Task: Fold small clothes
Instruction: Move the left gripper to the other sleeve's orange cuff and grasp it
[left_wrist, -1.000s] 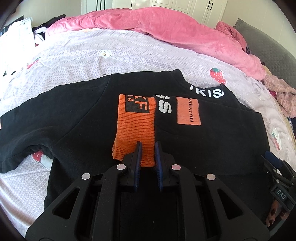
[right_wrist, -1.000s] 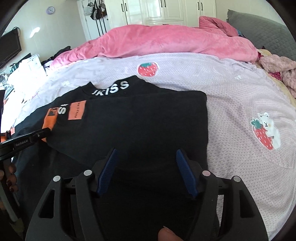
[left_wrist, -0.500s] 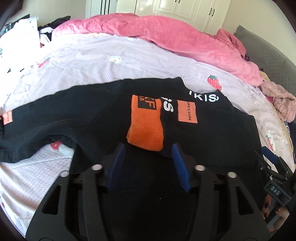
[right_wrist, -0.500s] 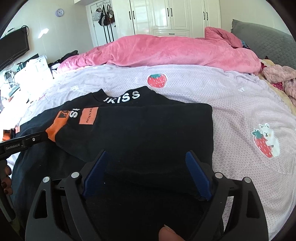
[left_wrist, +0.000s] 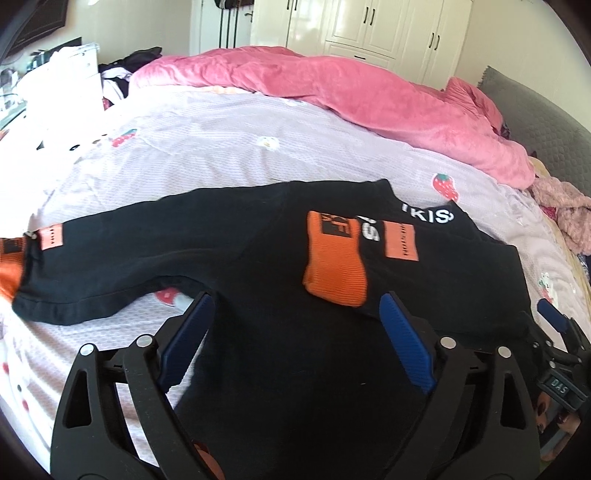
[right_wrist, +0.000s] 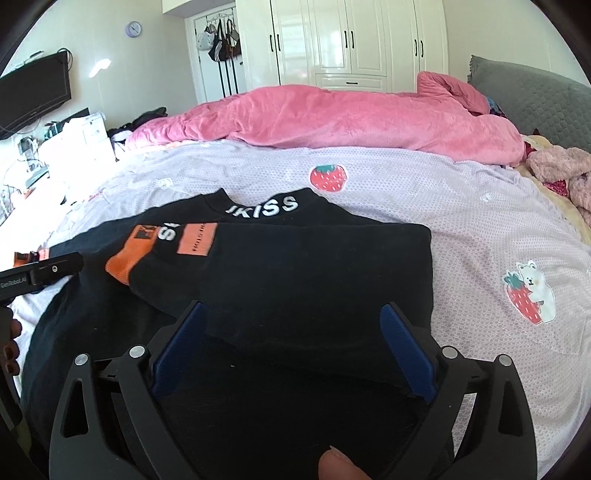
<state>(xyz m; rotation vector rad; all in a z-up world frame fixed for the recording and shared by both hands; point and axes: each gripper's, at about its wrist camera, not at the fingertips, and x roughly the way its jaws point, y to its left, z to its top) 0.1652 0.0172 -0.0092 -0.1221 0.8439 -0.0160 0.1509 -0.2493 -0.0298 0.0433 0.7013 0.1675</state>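
Observation:
A black sweatshirt (left_wrist: 258, 258) with orange cuffs and white collar lettering lies on the bed. Its right sleeve is folded across the chest, its orange cuff (left_wrist: 334, 273) lying near the middle. The left sleeve (left_wrist: 92, 266) stretches out flat to the left. My left gripper (left_wrist: 295, 310) is open and empty above the lower body of the sweatshirt. My right gripper (right_wrist: 293, 317) is open and empty above the folded right side of the sweatshirt (right_wrist: 314, 273). The right gripper's tip also shows in the left wrist view (left_wrist: 554, 321).
The lilac bedsheet (right_wrist: 480, 221) with strawberry prints covers the bed. A pink duvet (right_wrist: 332, 118) is heaped along the far side. Pink clothes (right_wrist: 561, 173) lie at the far right by a grey headboard (right_wrist: 535, 99). Clutter and a white unit (left_wrist: 66, 81) stand at the left.
My left gripper let go of the orange cuff, opened wide and pulled back and up. My right gripper stayed open, widened further and also drew back.

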